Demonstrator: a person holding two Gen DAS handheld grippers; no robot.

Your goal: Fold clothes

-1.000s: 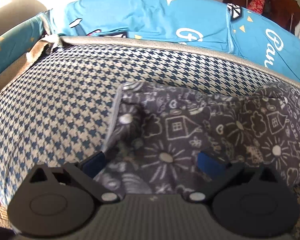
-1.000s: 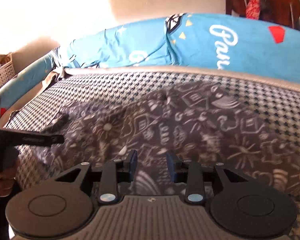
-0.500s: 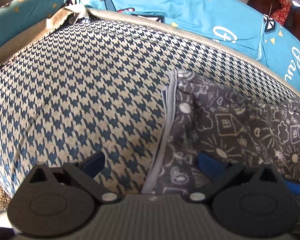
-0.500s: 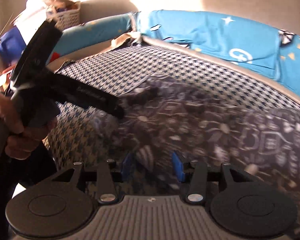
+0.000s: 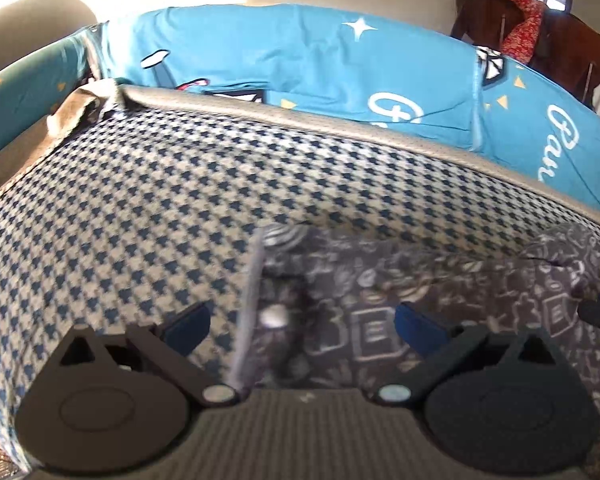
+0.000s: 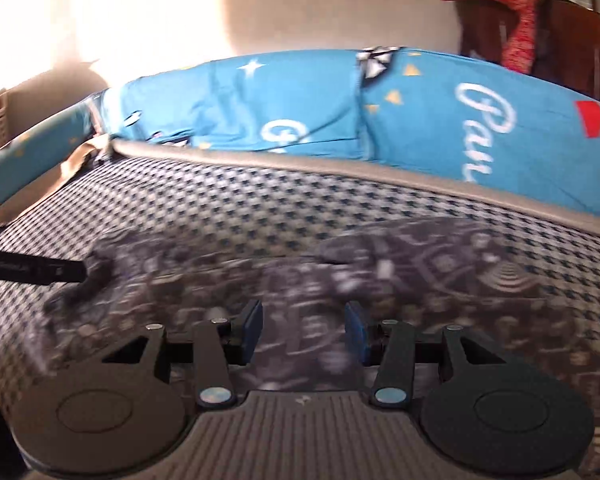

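Dark grey garment with white doodle print point(image 5: 420, 300) lies along the lower half of the frame on the blue-and-beige houndstooth cushion point(image 5: 140, 208). Left gripper point(image 5: 300, 324): jaws spread wide over the garment's pale hem, not pinching. Right gripper point(image 6: 304, 330): jaws opening, cloth below them, not gripped.

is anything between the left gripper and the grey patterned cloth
Nothing visible. The left gripper hangs open right over the cloth's pale edge on the checked cushion, with only air between its fingers and the fabric.
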